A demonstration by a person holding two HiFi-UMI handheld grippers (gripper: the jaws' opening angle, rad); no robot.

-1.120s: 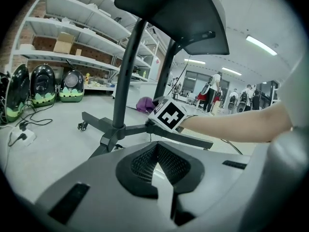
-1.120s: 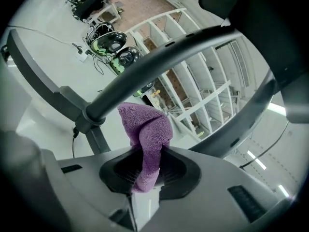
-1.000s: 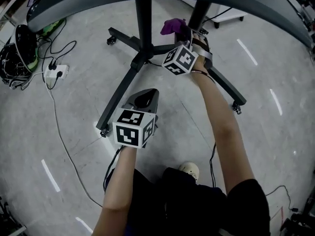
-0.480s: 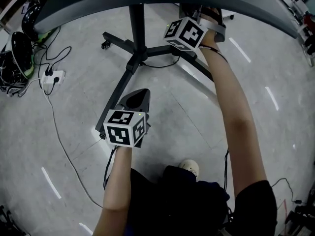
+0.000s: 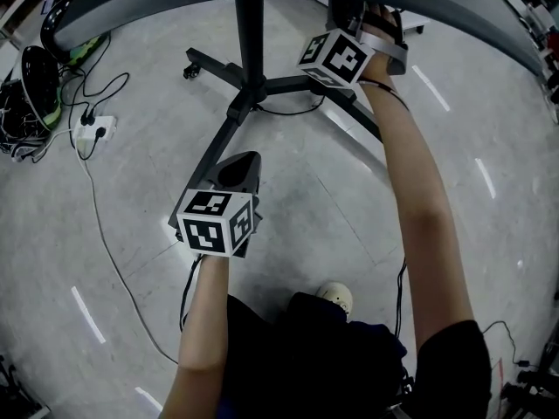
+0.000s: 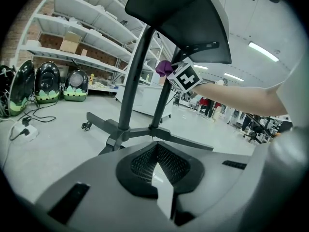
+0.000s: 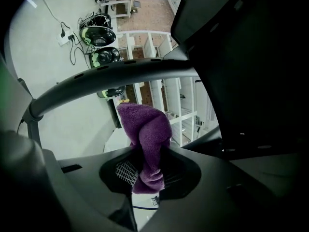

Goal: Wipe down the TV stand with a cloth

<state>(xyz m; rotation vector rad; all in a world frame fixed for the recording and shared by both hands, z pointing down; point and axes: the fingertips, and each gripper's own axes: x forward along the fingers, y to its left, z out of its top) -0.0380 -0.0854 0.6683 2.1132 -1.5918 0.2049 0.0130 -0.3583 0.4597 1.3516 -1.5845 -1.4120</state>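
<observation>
Cloth [image 7: 145, 132] in right gripper [image 7: 145, 170], unseen from head

stand legs [image 5: 224, 140] splayed ahead, floor [image 5: 306, 201] seemingly open between

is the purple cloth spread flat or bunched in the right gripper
Bunched. The right gripper view shows the purple cloth as a crumpled wad pinched in the jaws of the right gripper, its end bulging past them.

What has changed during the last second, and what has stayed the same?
The right gripper, shut on the purple towelling cloth, moved forward under the TV stand's dark curved panel, which now hides the cloth from the head view. The left gripper stayed low, shut and empty.
</observation>
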